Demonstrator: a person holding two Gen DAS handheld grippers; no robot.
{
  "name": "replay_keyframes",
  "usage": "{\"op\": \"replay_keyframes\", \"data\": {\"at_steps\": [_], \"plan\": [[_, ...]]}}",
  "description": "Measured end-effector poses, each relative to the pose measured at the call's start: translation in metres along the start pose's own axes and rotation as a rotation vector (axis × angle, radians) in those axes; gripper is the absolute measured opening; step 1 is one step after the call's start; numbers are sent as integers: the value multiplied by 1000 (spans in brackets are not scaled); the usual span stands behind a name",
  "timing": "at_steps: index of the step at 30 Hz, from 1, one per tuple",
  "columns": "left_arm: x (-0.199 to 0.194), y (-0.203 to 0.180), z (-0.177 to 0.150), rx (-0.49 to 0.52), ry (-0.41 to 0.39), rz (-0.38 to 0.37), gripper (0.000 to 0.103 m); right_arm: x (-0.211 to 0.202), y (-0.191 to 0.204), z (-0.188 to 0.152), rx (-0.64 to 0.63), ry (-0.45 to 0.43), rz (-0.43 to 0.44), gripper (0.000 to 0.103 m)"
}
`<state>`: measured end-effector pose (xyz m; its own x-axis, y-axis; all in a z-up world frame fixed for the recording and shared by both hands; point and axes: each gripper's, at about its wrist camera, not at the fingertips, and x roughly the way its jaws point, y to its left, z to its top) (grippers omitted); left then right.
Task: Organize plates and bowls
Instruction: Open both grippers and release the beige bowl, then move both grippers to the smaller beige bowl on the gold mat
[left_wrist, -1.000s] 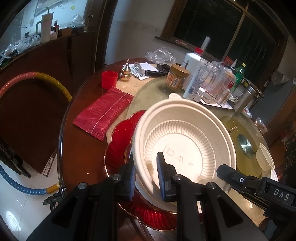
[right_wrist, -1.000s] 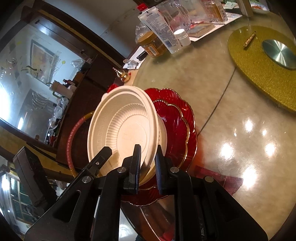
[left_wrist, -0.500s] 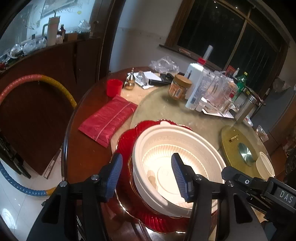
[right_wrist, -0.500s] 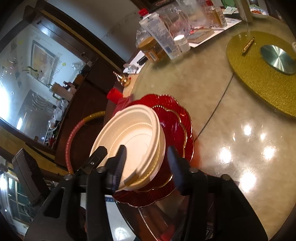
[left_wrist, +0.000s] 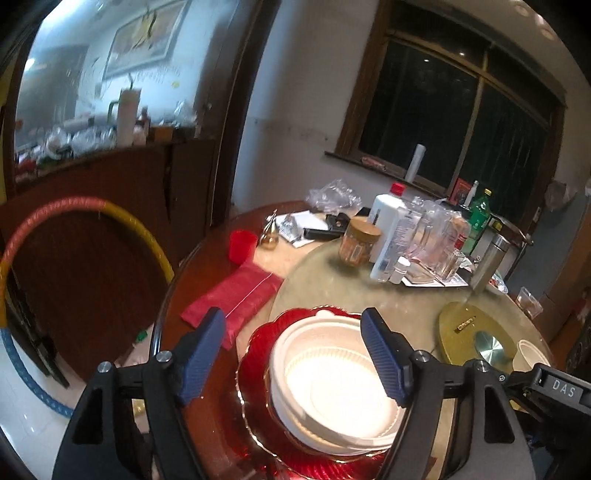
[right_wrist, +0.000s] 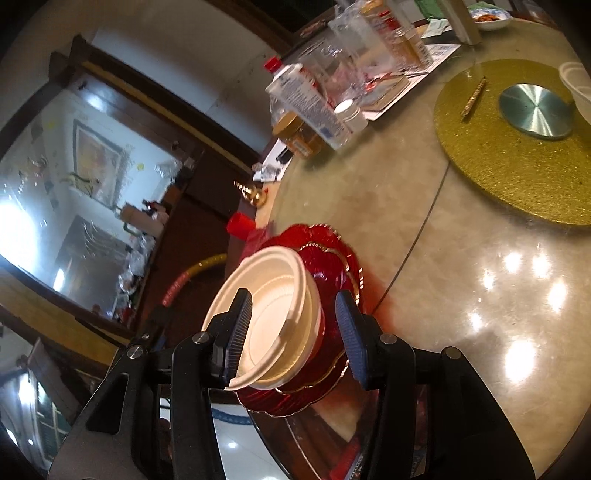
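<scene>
Left gripper (left_wrist: 291, 354) hovers over stacked white bowls (left_wrist: 336, 376), jaws wide, gripping nothing. Right gripper (right_wrist: 293, 332) likewise spread, empty. Bowls sit on scalloped red plates (right_wrist: 332, 258) at glass turntable (right_wrist: 461, 295) edge. Plates' near rim hidden behind fingers.

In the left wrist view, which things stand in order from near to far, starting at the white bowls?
White bowls on the red plate → red packet → red cup → clear plastic bag near the wall.
</scene>
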<state>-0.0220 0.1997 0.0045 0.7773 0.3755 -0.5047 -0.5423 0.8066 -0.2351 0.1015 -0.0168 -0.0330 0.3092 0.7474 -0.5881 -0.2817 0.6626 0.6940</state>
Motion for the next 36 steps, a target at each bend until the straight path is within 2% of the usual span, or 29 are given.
{"op": "replay_keyframes", "data": {"at_steps": [4, 5, 6, 8, 13, 18, 24, 31, 36], "plan": [[-6, -29, -1, 91, -9, -41, 81, -8, -14, 1, 31, -11, -4, 49], [-8, -36, -2, 112, -14, -50, 82, -9, -19, 2, 39, -13, -8, 56], [-10, -46, -4, 144, -16, -68, 83, -12, -25, 2, 55, -19, -12, 67], [-14, -65, -8, 201, -6, -113, 84, -20, -37, 3, 87, -36, -10, 78], [-22, -116, -22, 337, 6, -200, 84, -42, -63, 5, 115, -70, -71, 83], [-27, -151, -33, 396, 33, -281, 84, -71, -86, 7, 127, -107, -144, 102], [-26, -188, -43, 448, 62, -333, 85, -96, -116, 13, 145, -120, -228, 103], [-26, -199, -44, 435, 70, -347, 85, -122, -134, 19, 146, -141, -232, 103], [-13, -204, -42, 394, 100, -347, 85, -145, -133, 30, 142, -161, -184, 103]]}}
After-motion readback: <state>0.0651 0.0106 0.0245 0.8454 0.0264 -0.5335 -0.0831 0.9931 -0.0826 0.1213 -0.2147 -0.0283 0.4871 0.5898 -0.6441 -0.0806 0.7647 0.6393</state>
